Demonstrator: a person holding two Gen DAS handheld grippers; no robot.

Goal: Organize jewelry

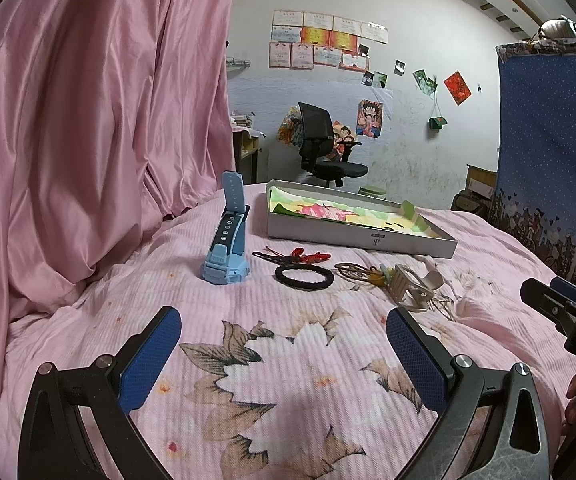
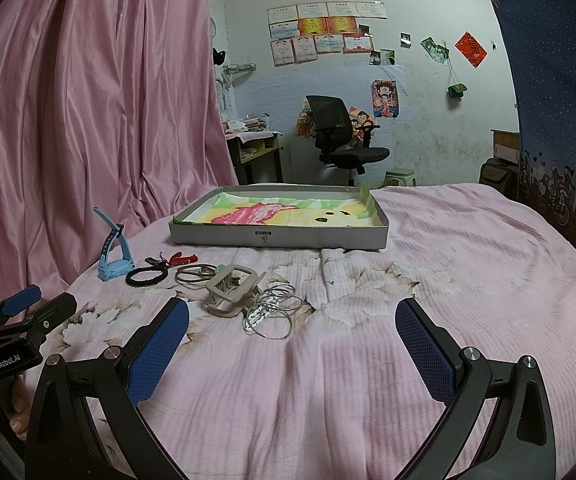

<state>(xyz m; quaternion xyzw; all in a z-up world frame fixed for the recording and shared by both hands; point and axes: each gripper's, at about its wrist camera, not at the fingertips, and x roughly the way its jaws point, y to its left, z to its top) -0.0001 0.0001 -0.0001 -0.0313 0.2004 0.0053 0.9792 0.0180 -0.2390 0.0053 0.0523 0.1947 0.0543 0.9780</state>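
Far left on the bed stands the blue watch, strap arched upward, propped on its own buckle; just right of it the red cord bracelet and the black braided bracelet lie flat; then tan cord loops, a beige hair claw and thin silver bangles tangled in a small heap; behind them all the shallow box sits open, its bright paper lining bare, seemingly waiting to receive the lot. The left gripper hovers wide open, holding nothing, with the watch and black bracelet ahead of its fingers and well apart from them; the right gripper is likewise spread wide and empty, the bangles just beyond its left finger, nearer than anything else.
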